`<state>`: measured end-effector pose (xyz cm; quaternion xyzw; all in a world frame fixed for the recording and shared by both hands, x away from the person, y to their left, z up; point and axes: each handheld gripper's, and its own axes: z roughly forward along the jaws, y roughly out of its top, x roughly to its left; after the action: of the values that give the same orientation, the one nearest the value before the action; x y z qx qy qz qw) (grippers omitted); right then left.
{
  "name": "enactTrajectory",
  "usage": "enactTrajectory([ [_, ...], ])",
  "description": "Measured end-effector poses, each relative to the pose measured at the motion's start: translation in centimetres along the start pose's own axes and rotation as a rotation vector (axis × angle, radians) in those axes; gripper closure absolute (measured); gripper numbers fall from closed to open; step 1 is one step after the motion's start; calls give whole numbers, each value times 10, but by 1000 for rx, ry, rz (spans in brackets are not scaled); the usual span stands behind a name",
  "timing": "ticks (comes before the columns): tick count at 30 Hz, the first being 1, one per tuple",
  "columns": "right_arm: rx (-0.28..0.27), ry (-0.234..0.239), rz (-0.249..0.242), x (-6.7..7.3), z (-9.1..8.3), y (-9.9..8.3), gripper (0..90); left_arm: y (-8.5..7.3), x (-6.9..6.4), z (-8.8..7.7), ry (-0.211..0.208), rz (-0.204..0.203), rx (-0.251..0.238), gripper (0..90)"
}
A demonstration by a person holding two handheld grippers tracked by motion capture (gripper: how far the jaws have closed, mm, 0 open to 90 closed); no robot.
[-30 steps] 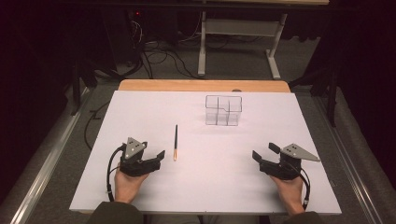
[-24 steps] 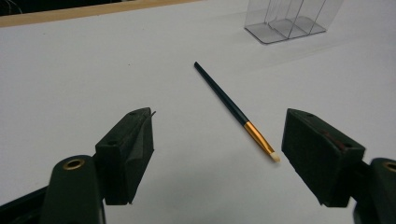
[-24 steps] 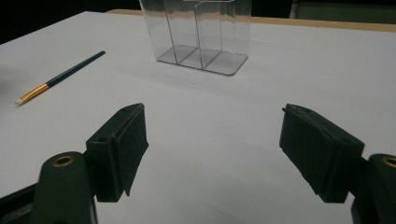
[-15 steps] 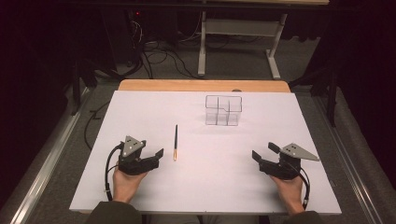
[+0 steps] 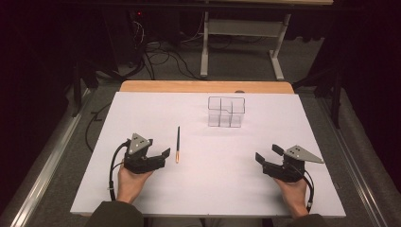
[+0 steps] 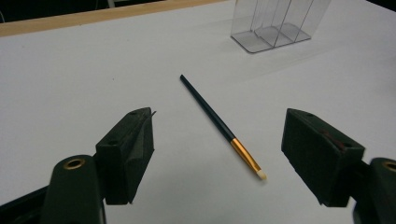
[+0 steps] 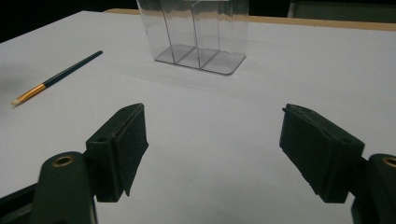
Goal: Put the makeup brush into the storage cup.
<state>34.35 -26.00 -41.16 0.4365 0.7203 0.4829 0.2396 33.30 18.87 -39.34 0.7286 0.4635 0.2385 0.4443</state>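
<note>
A: Where is the brush?

B: Thin paintbrush [image 5: 178,144] flat on the white table [image 5: 203,189], left of centre, lengthwise away from the person. Dark handle, gold ferrule, pale bristle tip at the near end. In the left gripper view [image 6: 223,127], lying slantwise on the table ahead of the gap between the two black jaws, bristle tip nearest the camera, touching neither jaw.

A: And the tongs closest to it?

B: Left gripper [image 5: 163,155] just beside the brush's bristle end, to its left, low over the table in the person's left hand [image 5: 129,182]. Jaws spread wide, grasping nothing. Grey three-cornered plate on top, black cable looping from its left side.

A: The other tongs?

B: Right gripper [image 5: 267,155] well apart from the brush, near the table's right front, held in the right hand [image 5: 294,194]. Jaws likewise released, wide apart, nothing between them. From the right gripper view, brush [image 7: 55,77] far off to the upper left.

A: Anything else on the table?

B: Clear plastic organiser [image 5: 226,111] with upright dividers, standing beyond the brush, toward the far right of centre, apart from both grippers. Seen straight ahead in the right gripper view [image 7: 198,28]. Wooden strip [image 5: 206,87] along the table's far edge; dark floor and cables beyond.
</note>
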Motion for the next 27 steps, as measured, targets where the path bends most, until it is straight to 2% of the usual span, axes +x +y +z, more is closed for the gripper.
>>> enactTrajectory([
  [9, 11, -8, 6, 0, 1, 0, 249, 11, 1, 9, -5, -13, -7, 259],
  [20, 11, -7, 8, 0, 1, -1, 247, 18, -1, 26, -28, -35, 16, 258],
  [27, 11, -6, 8, 0, 1, -1, 248, 23, -3, 34, -23, -36, 30, 259],
])
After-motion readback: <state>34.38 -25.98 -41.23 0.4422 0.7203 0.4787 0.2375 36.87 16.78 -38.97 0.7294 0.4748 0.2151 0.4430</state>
